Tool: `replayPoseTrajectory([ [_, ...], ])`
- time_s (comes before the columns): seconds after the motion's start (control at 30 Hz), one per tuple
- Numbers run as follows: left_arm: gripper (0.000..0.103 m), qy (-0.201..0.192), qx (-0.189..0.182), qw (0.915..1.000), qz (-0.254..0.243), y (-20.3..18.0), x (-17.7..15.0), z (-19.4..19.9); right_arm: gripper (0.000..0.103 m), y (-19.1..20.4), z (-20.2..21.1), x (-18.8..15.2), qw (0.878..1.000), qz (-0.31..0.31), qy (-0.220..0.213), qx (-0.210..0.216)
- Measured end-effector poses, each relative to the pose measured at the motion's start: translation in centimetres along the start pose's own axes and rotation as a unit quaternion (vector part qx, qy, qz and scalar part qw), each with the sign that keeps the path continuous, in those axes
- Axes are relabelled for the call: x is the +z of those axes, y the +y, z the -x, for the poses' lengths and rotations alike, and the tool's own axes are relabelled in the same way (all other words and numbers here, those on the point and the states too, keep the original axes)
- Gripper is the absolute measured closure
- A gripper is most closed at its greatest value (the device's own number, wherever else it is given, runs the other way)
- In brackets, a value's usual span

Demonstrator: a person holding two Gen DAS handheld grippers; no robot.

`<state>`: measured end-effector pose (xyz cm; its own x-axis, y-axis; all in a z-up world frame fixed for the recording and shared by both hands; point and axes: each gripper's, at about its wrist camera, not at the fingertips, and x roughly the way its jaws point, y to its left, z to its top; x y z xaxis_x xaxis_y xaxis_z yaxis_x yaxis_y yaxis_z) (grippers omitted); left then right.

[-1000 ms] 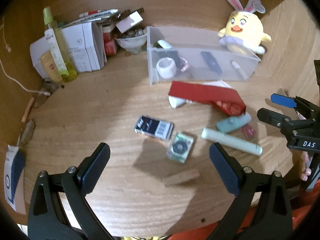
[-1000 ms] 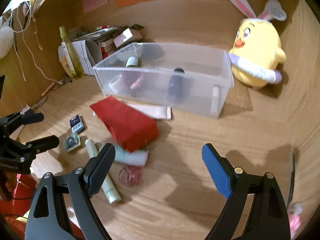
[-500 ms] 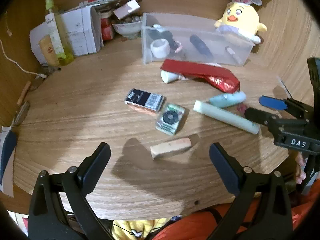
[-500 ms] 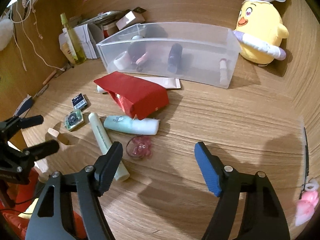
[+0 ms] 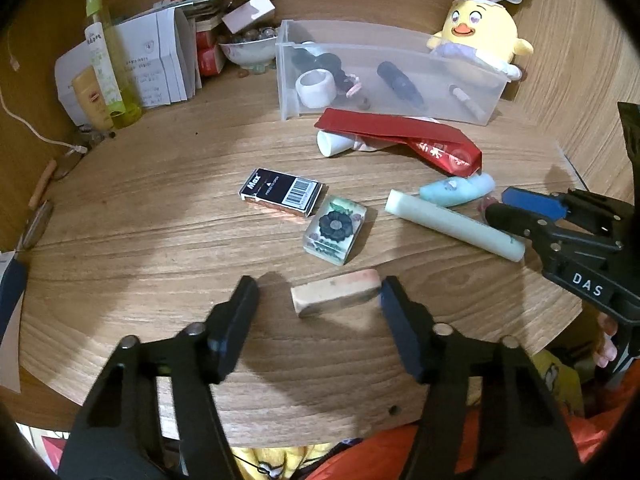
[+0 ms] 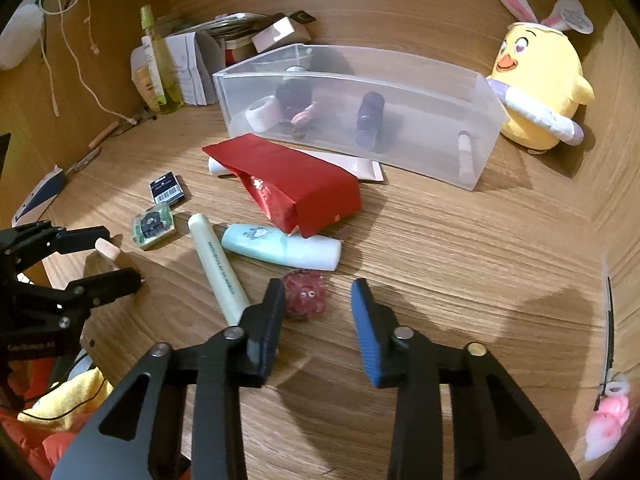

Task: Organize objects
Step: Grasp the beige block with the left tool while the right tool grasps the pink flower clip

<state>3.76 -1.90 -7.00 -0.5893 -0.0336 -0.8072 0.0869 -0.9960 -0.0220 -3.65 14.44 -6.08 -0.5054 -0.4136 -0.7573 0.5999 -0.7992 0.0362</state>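
Note:
My left gripper (image 5: 318, 294) is open around a beige eraser block (image 5: 335, 291) on the wooden table; the right pad touches its end, the left pad stands apart. The eraser's tip also shows in the right wrist view (image 6: 107, 249). My right gripper (image 6: 318, 300) is open just behind a small red rubbery toy (image 6: 306, 292). A clear plastic bin (image 5: 400, 80) at the back holds a white roll, a dark tube and small items. A red pouch (image 6: 296, 190), a mint tube (image 6: 280, 246) and a pale green stick (image 6: 218, 264) lie between.
A black staple box (image 5: 282, 192) and a clear flower block (image 5: 336, 230) lie mid-table. A yellow chick plush (image 5: 478, 34) sits at the back right. Bottles and papers (image 5: 132, 64) crowd the back left. The table's front edge (image 5: 280, 424) is close.
Both grippers have moved down and forward and narrowed. The left one now brackets the eraser; the right one has closed in on the red toy.

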Motion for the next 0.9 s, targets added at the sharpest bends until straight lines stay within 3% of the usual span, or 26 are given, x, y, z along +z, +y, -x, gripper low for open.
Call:
replayPoseTrajectory([
  [0.1, 0.063, -0.003, -0.002, 1.0000, -0.005, -0.1, 0.1, 0.1, 0.084, 0.2, -0.1, 0.0, 1.000, 0.007, -0.003, -0.001],
  [0.37, 0.063, -0.008, -0.007, 0.9999, 0.000, 0.2, 0.3, 0.3, 0.084, -0.4, -0.1, 0.0, 1.000, -0.006, -0.008, -0.005],
  [0.9, 0.063, -0.066, -0.014, 0.9977, 0.000, -0.2, 4.0, 2.4, 0.084, -4.4, 3.5, 0.9, 0.996, -0.050, -0.056, -0.042],
])
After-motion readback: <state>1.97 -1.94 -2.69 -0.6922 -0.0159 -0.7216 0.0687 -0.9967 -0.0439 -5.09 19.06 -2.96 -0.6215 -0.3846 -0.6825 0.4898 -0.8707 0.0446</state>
